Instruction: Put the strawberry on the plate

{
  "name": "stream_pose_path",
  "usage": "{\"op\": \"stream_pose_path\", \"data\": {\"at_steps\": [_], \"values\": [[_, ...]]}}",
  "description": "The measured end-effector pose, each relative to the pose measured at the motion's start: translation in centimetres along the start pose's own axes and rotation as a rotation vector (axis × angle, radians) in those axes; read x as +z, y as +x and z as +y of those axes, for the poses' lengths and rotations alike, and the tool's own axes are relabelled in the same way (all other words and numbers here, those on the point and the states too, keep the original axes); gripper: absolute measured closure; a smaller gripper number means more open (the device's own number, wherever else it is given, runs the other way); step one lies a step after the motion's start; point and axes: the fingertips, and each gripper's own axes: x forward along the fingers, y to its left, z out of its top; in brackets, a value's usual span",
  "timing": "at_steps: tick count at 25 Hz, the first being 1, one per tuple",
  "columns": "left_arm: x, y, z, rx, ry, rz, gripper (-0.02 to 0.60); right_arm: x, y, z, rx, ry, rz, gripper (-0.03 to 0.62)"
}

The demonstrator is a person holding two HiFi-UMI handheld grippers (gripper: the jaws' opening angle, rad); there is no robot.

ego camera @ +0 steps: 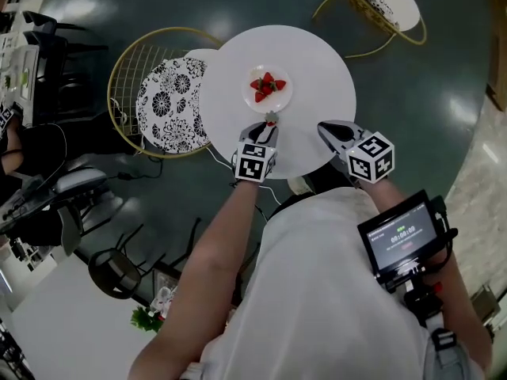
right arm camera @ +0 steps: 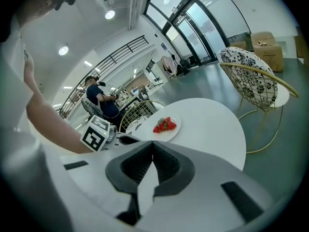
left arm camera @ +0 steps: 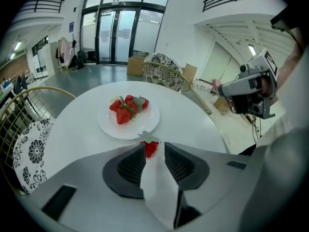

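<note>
- Red, between the jaws of the left hand-held gripper (left arm camera: 155, 145): is that the strawberry (left arm camera: 150, 148)?
- Yes. It sits right at the jaw tips, its leafy green cap pointing away from the hand-held gripper.
- Is it gripped?
- No. The jaws stand apart. The berry lies against the left one, with a gap to the right one, so nothing presses on it.
- Where is the plate (left arm camera: 108, 128)?
- Straight ahead of that hand-held gripper, its near rim just beyond the jaw tips. The cap of the strawberry overlaps that rim in the left gripper view. I cannot tell whether the berry rests on the rim or on the white surface (left arm camera: 193, 124) just short of it.
- Is anything on the plate?
- A small heap of other strawberries (left arm camera: 128, 109), near the plate's middle, farther out from the jaws.
- And the right hand-held gripper (right arm camera: 152, 143)?
- Its jaws are closed together with nothing between them. It is off to the right of the left one, over the near edge of the round surface. From there the plate lies ahead and to the left.
- What else is close?
- A wire chair with a black-and-white patterned cushion (ego camera: 166, 101), to the left of the left hand-held gripper, beside the surface.
</note>
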Motion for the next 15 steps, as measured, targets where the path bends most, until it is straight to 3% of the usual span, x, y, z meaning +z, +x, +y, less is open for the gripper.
{"op": "stream_pose_path", "data": {"at_steps": [10, 15], "values": [[-0.2, 1.9, 0.7, 0.013, 0.06, 0.064, 0.46, -0.8, -0.9, -1.3, -0.046, 0.042, -0.011, 0.588], [-0.1, 2.5, 0.8, 0.018, 0.045, 0.07, 0.46, -1.0, -1.1, -1.5, -0.052, 0.044, -0.009, 0.588]]}}
